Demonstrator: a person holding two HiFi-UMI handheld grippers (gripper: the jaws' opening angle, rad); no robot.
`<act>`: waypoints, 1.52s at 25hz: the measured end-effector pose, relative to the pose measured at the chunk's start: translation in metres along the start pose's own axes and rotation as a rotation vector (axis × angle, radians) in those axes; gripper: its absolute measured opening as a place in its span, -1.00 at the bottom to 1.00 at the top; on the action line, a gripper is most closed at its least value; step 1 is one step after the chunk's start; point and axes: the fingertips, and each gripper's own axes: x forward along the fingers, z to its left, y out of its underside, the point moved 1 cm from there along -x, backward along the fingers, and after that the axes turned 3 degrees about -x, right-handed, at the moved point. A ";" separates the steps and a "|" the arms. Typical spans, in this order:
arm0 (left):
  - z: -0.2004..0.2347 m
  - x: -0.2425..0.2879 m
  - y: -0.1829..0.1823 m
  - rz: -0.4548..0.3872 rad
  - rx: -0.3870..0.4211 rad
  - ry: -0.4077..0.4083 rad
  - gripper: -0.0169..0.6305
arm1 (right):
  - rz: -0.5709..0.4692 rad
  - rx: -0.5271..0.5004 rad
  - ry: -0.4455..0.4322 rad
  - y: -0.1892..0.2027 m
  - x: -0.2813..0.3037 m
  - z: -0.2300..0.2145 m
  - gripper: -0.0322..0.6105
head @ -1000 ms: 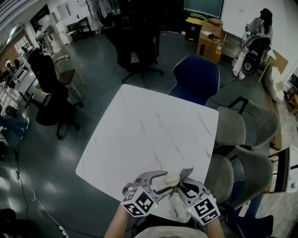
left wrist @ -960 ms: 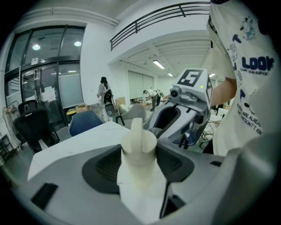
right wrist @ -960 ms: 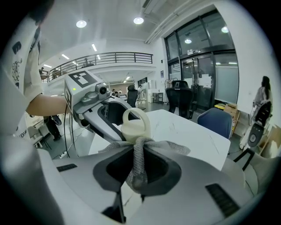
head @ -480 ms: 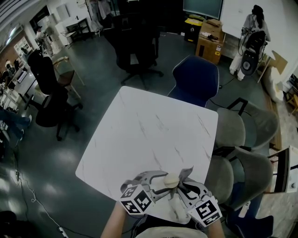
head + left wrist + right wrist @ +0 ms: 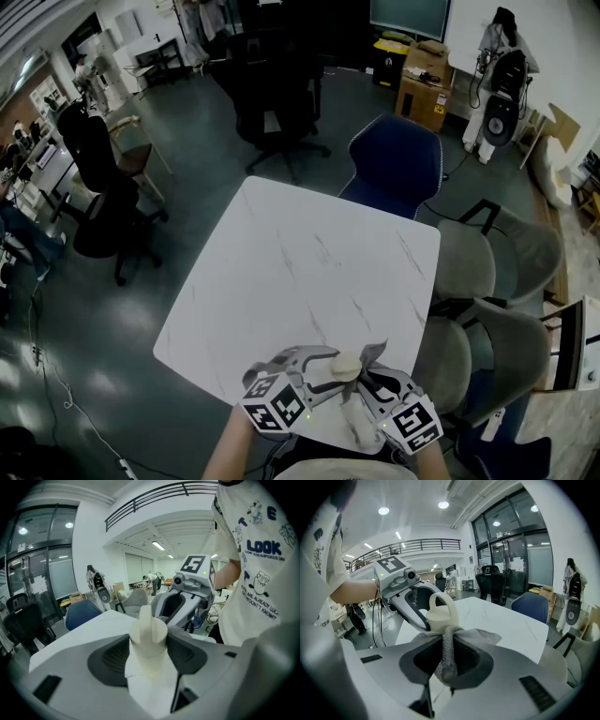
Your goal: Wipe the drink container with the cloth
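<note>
The drink container (image 5: 346, 365) is a cream bottle with a loop handle on its lid, held over the near edge of the white marble table (image 5: 300, 262). My left gripper (image 5: 323, 362) is shut on the container (image 5: 147, 639), with its pads against the neck just under the lid. My right gripper (image 5: 371, 371) is shut on a grey knitted cloth (image 5: 449, 653). That cloth bunches up against the container's lid (image 5: 442, 613). In the head view the cloth (image 5: 377, 351) fans out beside the lid. The bottle's lower body is hidden by the jaws.
A blue chair (image 5: 394, 159) stands at the table's far side and two grey chairs (image 5: 469, 255) (image 5: 511, 347) at its right. A black office chair (image 5: 272, 94) stands further back. Dark floor surrounds the table.
Both grippers and the container keep their place at the table's near edge. The left gripper's marker cube has tipped slightly.
</note>
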 end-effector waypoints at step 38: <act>0.001 0.005 -0.007 -0.121 -0.322 -0.387 -0.15 | 0.139 0.008 0.013 0.070 0.048 0.000 -0.72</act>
